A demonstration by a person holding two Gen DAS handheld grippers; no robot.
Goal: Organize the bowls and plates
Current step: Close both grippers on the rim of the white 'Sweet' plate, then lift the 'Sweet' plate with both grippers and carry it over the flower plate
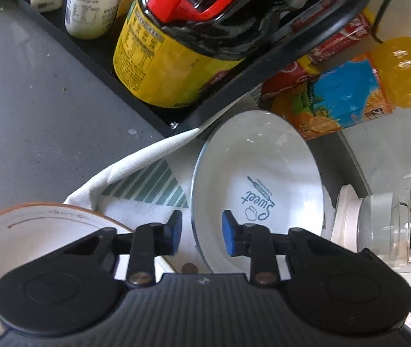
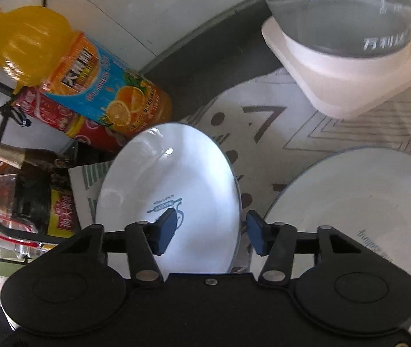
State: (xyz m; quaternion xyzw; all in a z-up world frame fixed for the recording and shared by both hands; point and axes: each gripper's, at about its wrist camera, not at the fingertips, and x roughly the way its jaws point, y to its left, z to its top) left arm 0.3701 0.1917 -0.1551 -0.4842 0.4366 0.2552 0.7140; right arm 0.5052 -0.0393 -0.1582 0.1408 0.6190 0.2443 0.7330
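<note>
OJ bottle (image 2: 69, 66), kettle (image 2: 341, 8) (glass)

black tongs (image 1: 200, 232), blue pads (image 1: 229, 233)

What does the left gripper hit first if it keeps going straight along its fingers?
Most likely the near rim of the white plate with blue print, which sits between the left gripper pads; depth is unclear.
</note>
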